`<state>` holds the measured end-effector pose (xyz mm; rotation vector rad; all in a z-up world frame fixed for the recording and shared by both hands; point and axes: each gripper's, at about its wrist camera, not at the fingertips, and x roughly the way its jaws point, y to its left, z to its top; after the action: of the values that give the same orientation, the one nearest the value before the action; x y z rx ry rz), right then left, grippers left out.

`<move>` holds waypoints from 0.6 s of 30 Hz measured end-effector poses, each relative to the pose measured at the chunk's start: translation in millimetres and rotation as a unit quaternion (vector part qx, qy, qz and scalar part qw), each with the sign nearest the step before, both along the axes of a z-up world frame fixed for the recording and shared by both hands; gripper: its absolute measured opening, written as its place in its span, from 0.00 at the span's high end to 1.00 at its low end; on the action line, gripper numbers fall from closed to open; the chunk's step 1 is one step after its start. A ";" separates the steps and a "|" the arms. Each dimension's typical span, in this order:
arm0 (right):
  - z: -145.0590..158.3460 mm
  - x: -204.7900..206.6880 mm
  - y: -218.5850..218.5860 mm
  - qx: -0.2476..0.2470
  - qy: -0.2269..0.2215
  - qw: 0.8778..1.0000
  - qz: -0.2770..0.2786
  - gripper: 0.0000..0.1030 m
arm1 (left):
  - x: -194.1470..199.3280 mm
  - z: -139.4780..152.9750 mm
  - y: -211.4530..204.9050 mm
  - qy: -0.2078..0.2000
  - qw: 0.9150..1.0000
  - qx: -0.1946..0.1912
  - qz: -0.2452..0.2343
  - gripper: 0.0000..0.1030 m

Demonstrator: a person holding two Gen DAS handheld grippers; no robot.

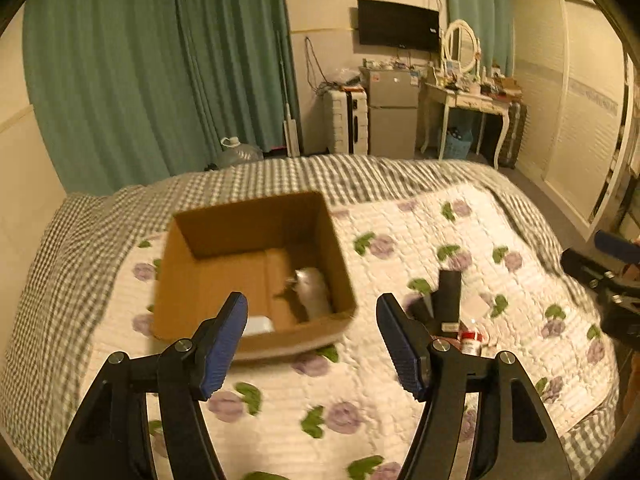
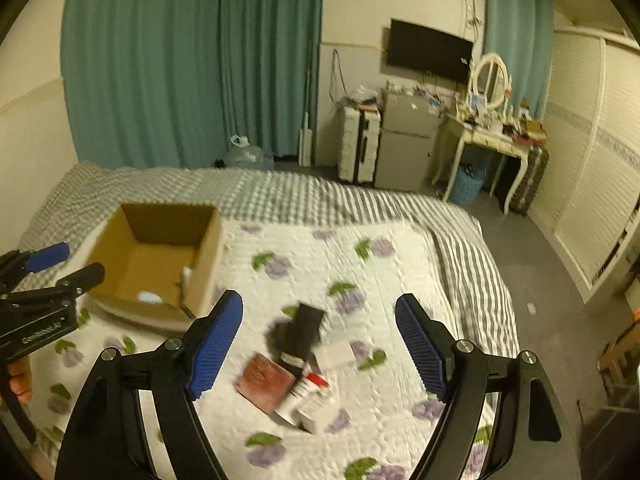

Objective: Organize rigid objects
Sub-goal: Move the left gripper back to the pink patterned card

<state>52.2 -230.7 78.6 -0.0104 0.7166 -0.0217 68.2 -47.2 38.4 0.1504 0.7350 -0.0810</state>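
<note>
An open cardboard box (image 1: 256,264) sits on the flowered quilt, also in the right wrist view (image 2: 160,256). Inside lie a whitish bottle-like object (image 1: 314,290) and a small white item (image 1: 260,325). My left gripper (image 1: 310,340) is open and empty, just in front of the box. A small pile lies right of the box: a black box (image 2: 304,332), a reddish-brown flat box (image 2: 266,382), a white tube with a red cap (image 2: 306,392) and a white card (image 2: 336,354). My right gripper (image 2: 320,344) is open and empty, hovering above this pile.
The bed has a grey checked sheet (image 2: 280,196) beyond the quilt (image 2: 400,300). Floor lies to the right of the bed (image 2: 540,280). Teal curtains, a small fridge, suitcase and dressing table stand at the far wall.
</note>
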 end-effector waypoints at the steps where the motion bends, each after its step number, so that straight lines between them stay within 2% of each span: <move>1: -12.1 0.7 -7.9 0.004 0.011 1.000 -0.005 0.23 | -1.0 -7.3 -7.6 0.004 1.000 0.003 -0.002 0.32; 5: -63.3 -0.8 -25.5 0.003 0.056 0.998 -0.013 0.23 | -2.1 -45.3 -31.0 0.035 0.999 0.010 -0.014 0.32; 12: -147.1 8.0 -14.7 0.020 0.146 0.989 0.031 0.24 | 1.2 -112.3 -47.7 0.092 0.995 0.017 -0.024 0.32; 18: -171.5 20.9 -15.6 0.045 0.171 0.984 0.023 0.27 | 2.3 -141.0 -49.5 0.110 0.993 0.030 -0.038 0.32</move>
<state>73.1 -246.3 -92.9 0.0577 1.0606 0.0574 70.5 -96.8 -102.6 0.2296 0.9524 -0.1496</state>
